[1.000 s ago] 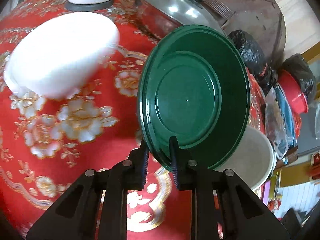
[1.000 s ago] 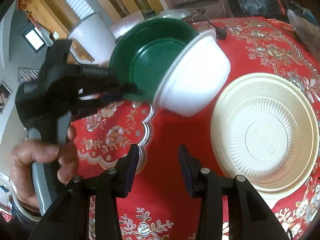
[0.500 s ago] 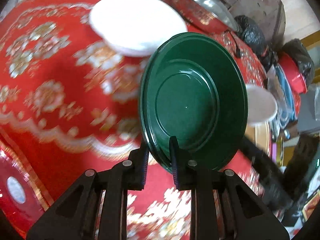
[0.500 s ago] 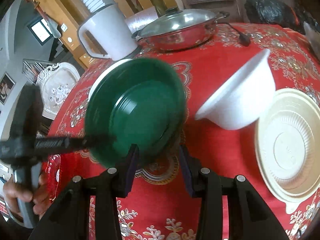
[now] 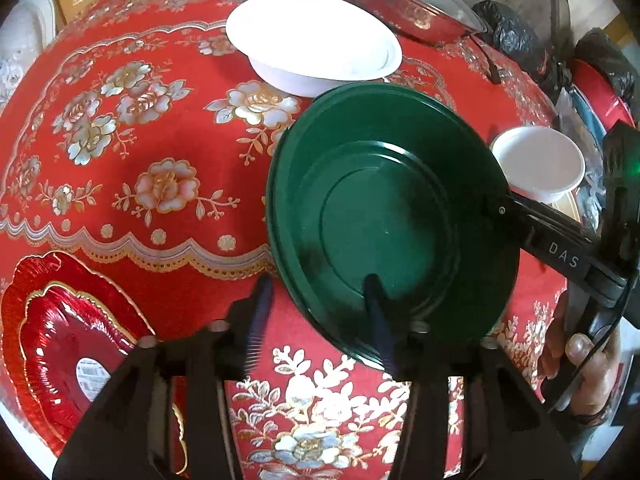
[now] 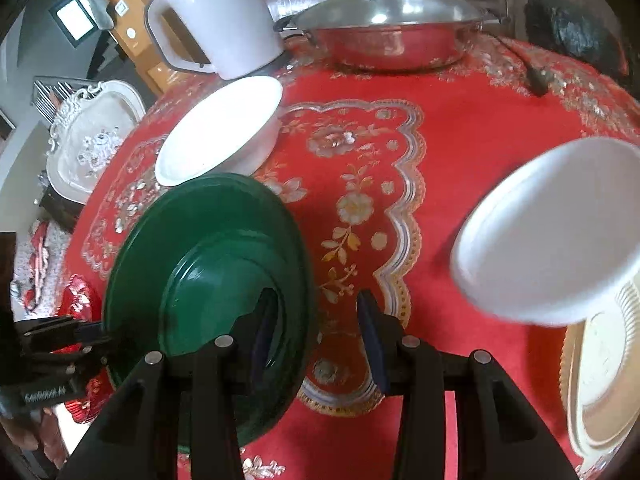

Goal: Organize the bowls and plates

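While left gripper (image 5: pixel 316 316) jaws were opening, green plate (image 5: pixel 392 216) rim sat between them, pads no longer pressing. Risk, by judgement: plate, tilted over red tablecloth (image 5: pixel 132 128), could slip or tip if right gripper (image 6: pixel 320 332) grip proved weak. Right gripper fingers straddled plate's opposite rim, partly open; firm hold unclear. White bowl (image 5: pixel 312 40) stood just beyond plate.

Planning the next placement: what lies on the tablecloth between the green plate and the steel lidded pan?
Right wrist view: only bare red tablecloth between green plate and steel lidded pan.
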Tool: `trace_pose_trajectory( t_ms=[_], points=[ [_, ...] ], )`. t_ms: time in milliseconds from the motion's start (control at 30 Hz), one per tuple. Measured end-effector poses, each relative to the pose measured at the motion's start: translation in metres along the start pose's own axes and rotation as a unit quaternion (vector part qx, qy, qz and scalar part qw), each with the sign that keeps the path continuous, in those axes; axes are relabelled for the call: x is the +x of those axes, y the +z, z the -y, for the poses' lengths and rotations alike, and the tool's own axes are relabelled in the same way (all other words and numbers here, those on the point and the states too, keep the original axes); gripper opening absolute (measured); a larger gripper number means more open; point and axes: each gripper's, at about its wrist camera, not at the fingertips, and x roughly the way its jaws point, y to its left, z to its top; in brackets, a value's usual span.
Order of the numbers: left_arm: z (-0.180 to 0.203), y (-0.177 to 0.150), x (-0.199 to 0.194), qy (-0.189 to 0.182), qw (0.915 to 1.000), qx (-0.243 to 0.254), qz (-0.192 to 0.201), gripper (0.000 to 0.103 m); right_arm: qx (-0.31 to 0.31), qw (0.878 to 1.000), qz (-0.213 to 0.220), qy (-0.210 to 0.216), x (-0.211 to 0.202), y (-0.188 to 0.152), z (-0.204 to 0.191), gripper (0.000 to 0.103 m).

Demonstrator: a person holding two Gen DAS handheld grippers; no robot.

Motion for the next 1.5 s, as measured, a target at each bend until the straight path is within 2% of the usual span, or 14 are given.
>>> trace_pose_trajectory(
  t_ms=[200,233,300,333,400,467,700,967,1500],
  points=[
    [0.007,0.003,0.008,-0.004,0.9998,-0.003,0.019,0.052,-0.029,0.999,0.0,-0.022,0.002,0.004,-0.012,0.039],
    [0.008,0.003,0.008,-0.004,0.9997,-0.001,0.024,0.052,-0.033,0.999,0.002,-0.026,0.001,0.004,-0.013,0.03],
    [0.013,0.003,0.011,-0.004,0.9995,0.008,0.03,0.047,-0.04,0.999,0.005,-0.031,0.0,0.002,-0.014,0.022],
    [0.015,0.004,0.012,0.002,0.9994,0.012,0.032,0.039,-0.044,0.998,0.006,-0.034,0.0,0.002,-0.015,0.021],
    [0.016,0.004,0.014,0.011,0.9991,0.018,0.036,0.035,-0.059,0.997,0.004,-0.045,-0.001,-0.002,-0.018,0.016],
    [0.017,0.004,0.018,0.011,0.9992,0.016,0.034,0.028,-0.073,0.995,0.007,-0.063,-0.004,-0.005,-0.02,0.015],
    [0.016,-0.005,0.012,0.01,0.999,0.015,0.041,0.028,-0.082,0.994,0.009,-0.076,-0.015,-0.022,-0.023,0.017],
    [0.019,-0.02,0.001,0.004,0.9986,0.02,0.049,0.028,-0.062,0.994,0.019,-0.088,-0.028,-0.043,-0.025,0.017],
    [0.007,-0.046,-0.033,0.007,0.9964,0.012,0.084,0.028,-0.071,0.992,0.05,-0.092,-0.056,-0.065,-0.056,0.02]
  ],
)
